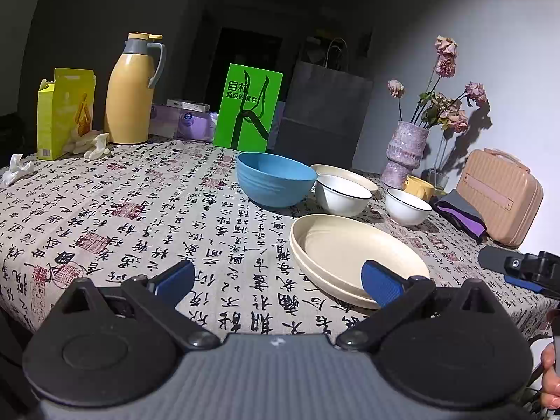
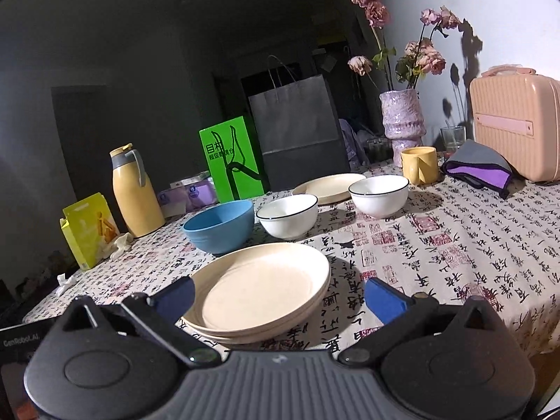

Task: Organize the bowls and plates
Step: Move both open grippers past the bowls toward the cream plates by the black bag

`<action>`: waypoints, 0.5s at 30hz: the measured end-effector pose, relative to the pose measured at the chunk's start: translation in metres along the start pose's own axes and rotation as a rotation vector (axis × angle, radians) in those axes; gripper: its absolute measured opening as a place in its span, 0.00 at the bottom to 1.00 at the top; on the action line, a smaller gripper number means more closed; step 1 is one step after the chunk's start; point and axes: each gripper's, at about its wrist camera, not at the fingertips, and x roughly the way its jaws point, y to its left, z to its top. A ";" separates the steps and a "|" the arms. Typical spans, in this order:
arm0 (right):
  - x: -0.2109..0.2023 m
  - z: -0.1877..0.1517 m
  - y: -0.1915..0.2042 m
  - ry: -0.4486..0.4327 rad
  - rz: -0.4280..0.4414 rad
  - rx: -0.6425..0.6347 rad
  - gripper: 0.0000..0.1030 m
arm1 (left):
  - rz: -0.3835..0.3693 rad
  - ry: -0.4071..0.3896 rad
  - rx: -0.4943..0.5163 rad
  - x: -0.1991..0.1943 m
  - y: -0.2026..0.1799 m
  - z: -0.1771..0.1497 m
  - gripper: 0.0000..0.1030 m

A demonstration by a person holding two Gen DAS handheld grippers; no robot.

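Two stacked cream plates (image 1: 350,255) (image 2: 259,287) lie at the table's near side. Behind them stand a blue bowl (image 1: 274,178) (image 2: 220,225), a white bowl with a dark rim (image 1: 342,194) (image 2: 288,217), a second white bowl (image 1: 407,206) (image 2: 379,192) and another cream plate (image 1: 353,173) (image 2: 330,182). My left gripper (image 1: 278,281) is open and empty, left of the stack, its right finger in front of the stack's rim. My right gripper (image 2: 280,297) is open and empty, its fingers either side of the stack's near edge. The right gripper also shows in the left wrist view (image 1: 518,269).
At the back stand a yellow thermos (image 1: 134,87) (image 2: 134,192), a yellow-green box (image 1: 64,112), a green box (image 1: 248,108) (image 2: 232,159), a dark paper bag (image 1: 322,112) (image 2: 297,129), a flower vase (image 1: 406,154) (image 2: 402,122), a yellow mug (image 2: 418,164), a cloth (image 2: 479,168) and a pink case (image 1: 500,196) (image 2: 514,122).
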 end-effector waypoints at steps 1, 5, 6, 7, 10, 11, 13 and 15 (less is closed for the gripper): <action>0.001 -0.001 0.000 0.010 -0.002 0.003 1.00 | 0.000 -0.005 -0.001 -0.001 0.001 0.000 1.00; 0.007 -0.009 0.001 0.074 0.003 0.013 1.00 | -0.002 -0.015 -0.013 -0.001 0.005 -0.002 1.00; 0.009 -0.010 0.000 0.092 -0.005 0.014 1.00 | -0.003 -0.014 -0.018 -0.001 0.006 -0.002 1.00; 0.011 -0.012 -0.001 0.108 -0.012 0.012 1.00 | -0.005 -0.012 -0.019 0.000 0.007 -0.003 1.00; 0.014 -0.012 -0.005 0.157 -0.031 0.024 1.00 | -0.005 -0.006 -0.021 0.001 0.007 -0.003 1.00; 0.015 -0.012 -0.007 0.164 -0.036 0.028 1.00 | -0.009 -0.006 -0.019 0.002 0.007 -0.002 1.00; 0.014 -0.010 -0.011 0.164 -0.034 0.039 1.00 | -0.014 -0.002 -0.019 0.003 0.007 -0.001 1.00; 0.016 -0.006 -0.016 0.166 -0.042 0.044 1.00 | -0.020 0.007 -0.021 0.007 0.006 0.001 1.00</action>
